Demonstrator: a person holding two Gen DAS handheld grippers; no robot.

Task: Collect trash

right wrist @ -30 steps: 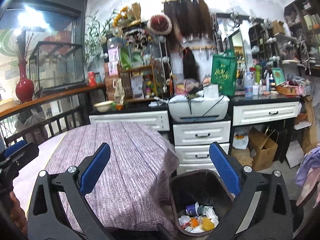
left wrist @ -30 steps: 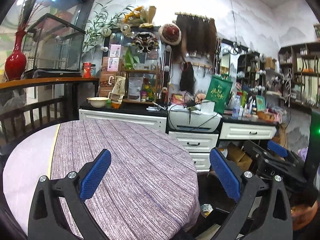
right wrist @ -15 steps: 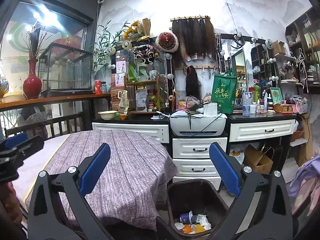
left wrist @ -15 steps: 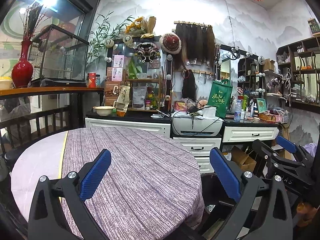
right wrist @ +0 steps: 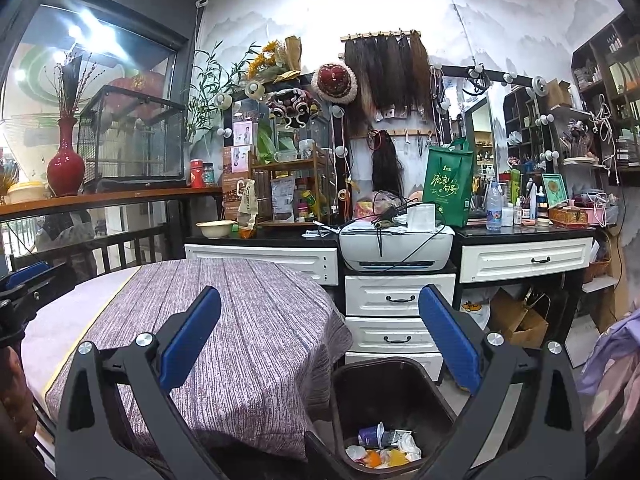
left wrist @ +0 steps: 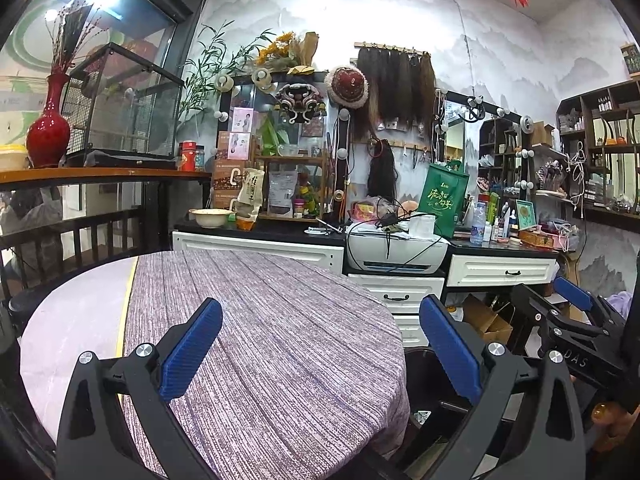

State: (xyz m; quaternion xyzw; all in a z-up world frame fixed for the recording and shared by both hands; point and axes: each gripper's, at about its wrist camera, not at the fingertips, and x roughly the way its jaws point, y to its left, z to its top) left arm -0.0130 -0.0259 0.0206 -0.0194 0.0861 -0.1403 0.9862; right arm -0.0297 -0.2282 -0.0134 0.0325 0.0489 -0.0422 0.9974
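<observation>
Both tools spread wide, nothing held: left tool [left wrist: 320,348] above the cloth-covered desk [left wrist: 280,340], right tool [right wrist: 320,348] above the bin [right wrist: 384,392] beside it, trash [right wrist: 384,446] piled inside.

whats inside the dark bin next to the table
The bin holds crumpled white wrappers, a small purple cup and orange-yellow scraps at the bottom. Its near wall hides the rest of the floor.
</observation>
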